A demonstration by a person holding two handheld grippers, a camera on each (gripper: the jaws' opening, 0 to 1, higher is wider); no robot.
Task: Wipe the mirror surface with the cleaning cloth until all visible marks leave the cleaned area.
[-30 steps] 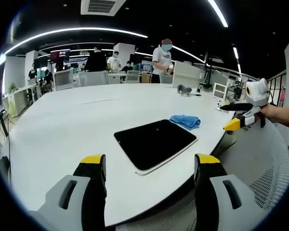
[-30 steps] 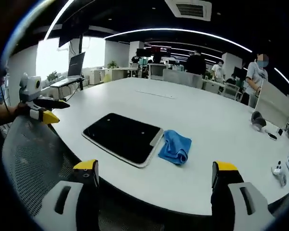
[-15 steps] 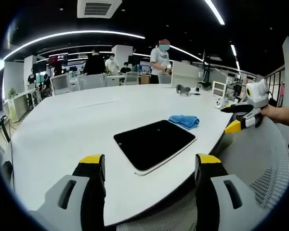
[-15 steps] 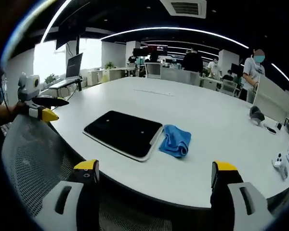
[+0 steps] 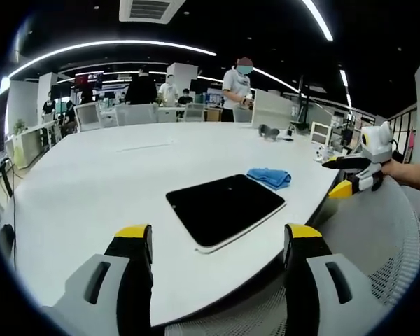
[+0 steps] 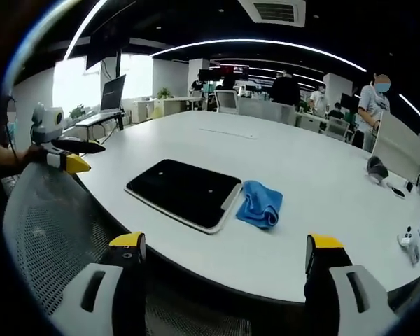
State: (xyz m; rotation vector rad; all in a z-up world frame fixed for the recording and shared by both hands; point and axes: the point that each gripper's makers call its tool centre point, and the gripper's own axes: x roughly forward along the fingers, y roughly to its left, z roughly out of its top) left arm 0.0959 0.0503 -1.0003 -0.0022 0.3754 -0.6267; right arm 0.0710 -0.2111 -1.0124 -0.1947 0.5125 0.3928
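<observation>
In the left gripper view, the left gripper [image 5: 218,241] hovers short of the near edge of a broad white surface [image 5: 91,175], its yellow-tipped jaws standing wide apart with nothing between them. Beyond the jaws lies the mirror [image 5: 225,207], a dark rectangular slab with a pale rim, flat on the surface near its edge. The cleaning cloth [image 5: 269,176], blue and bunched, rests just beside the mirror's far right corner. At the right of this view the right gripper [image 5: 344,175] is held in a hand [image 5: 392,168] above a grey mesh chair back [image 5: 371,238]; its jaws are parted and hold nothing. People stand among desks and chairs in the office behind.

In the right gripper view, the right gripper [image 6: 224,252] sits back from the surface [image 6: 280,161] above the mesh chair back [image 6: 56,231], jaws spread wide and empty. The mirror [image 6: 184,192] lies ahead, slightly left of centre, with the cleaning cloth [image 6: 260,204] touching or just beside its right edge. The left gripper [image 6: 80,155] enters from the left, jaws apart, off the surface's edge and well apart from the mirror. A small dark object [image 6: 375,169] and small white gadgets [image 6: 406,241] rest on the surface at far right.
</observation>
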